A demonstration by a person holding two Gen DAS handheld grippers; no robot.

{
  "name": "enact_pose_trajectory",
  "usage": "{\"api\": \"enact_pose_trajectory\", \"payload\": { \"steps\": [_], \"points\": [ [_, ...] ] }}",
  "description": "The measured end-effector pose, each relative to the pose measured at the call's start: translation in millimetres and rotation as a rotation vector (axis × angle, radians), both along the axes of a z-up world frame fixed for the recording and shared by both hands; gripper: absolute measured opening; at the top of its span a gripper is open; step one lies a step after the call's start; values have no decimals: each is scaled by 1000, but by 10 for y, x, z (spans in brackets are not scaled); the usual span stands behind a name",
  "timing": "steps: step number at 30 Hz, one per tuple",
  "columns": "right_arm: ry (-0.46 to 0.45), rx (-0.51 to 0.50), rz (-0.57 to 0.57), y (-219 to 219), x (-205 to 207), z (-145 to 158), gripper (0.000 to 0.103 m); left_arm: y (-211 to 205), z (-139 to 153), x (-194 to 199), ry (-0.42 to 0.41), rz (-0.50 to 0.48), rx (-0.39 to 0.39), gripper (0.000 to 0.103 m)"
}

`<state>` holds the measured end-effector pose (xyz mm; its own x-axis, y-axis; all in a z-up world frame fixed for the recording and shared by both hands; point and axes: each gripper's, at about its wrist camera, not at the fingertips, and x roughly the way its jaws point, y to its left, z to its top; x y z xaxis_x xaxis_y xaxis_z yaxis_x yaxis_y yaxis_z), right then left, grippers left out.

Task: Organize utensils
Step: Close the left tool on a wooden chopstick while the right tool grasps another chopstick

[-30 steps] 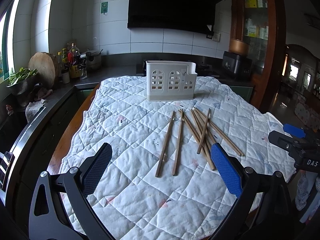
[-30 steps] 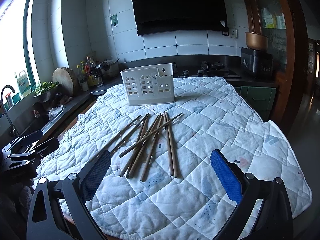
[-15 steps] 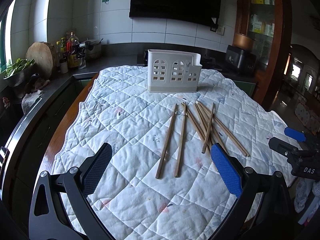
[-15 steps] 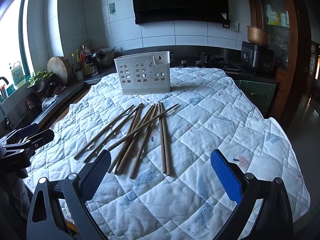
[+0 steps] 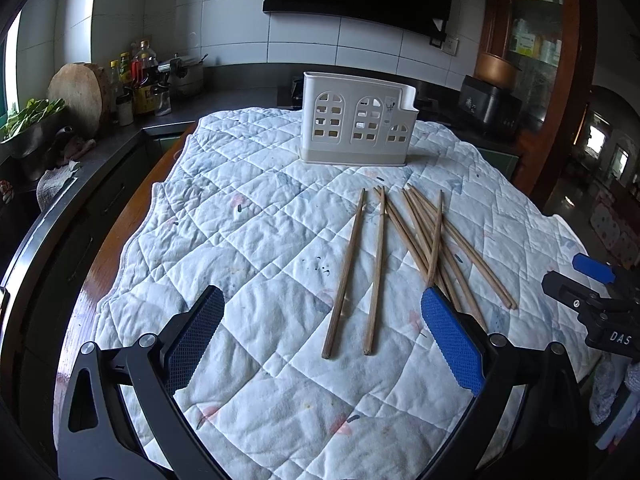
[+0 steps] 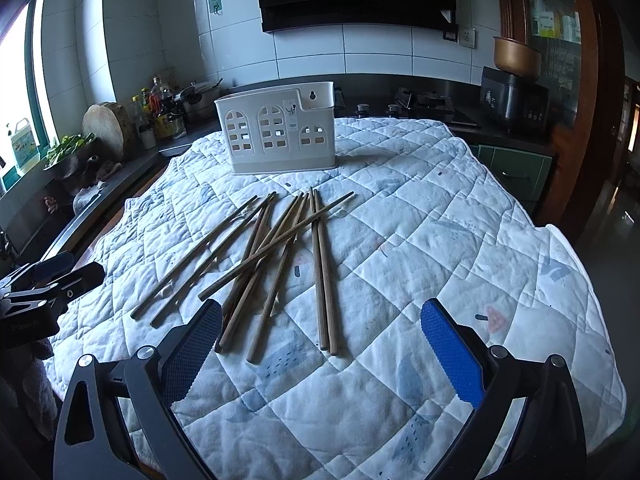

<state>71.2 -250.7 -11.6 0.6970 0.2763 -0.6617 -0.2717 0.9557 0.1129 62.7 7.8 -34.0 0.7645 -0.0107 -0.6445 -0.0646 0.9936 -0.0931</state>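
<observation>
On my far left, along the dark kitchen counter point(image 5: 120, 148), stand a round wooden chopping board point(image 5: 76, 96) and a cluster of sauce bottles point(image 5: 138, 80). My left tongs point(image 5: 322, 330) hang spread wide above the near part of the white quilted cloth point(image 5: 240, 240) that covers the worktop, their blue ribbed pads point(image 5: 452, 344) gripping nothing. Between those pads, two brown wooden chopsticks point(image 5: 358, 268) lie almost parallel and apart from the others, near ends toward me. Just to their right lies a crossed bundle of brown wooden chopsticks point(image 5: 432, 240), fanned out, with one stick laid over the rest; its near ends reach the right pad of my left tongs, though I cannot tell whether they touch. Behind all the sticks, at the far side of the cloth, a white plastic utensil holder with arched window cut-outs point(image 5: 356, 120) stands upright, well apart from them. Farther right my right tongs point(image 6: 320, 336) are also spread and empty, hovering over the near ends of the sticks, with a close pair lying side by side between the pads. At the far right on the counter sits a black rice cooker point(image 6: 514, 98)
</observation>
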Motion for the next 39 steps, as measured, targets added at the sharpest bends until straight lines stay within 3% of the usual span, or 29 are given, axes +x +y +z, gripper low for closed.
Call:
{"api": "enact_pose_trajectory", "payload": {
  "steps": [13,24,33,35,39],
  "points": [
    [33,-30,0,174,164,-83,96,121,-83,117,16,-7,-31,98],
    [60,-33,-3,96,299,-208,95,-129,-167,290,27,-112,-68,96],
    [90,-39,-9,-21,415,-333,95,-394,-214,496,44,-204,-44,95],
    [96,-41,-7,-27,441,-353,95,-421,-227,552,57,-220,-54,85],
    [102,-47,-6,-43,494,-381,95,-459,-286,650,83,-242,-79,76]
  ]
}}
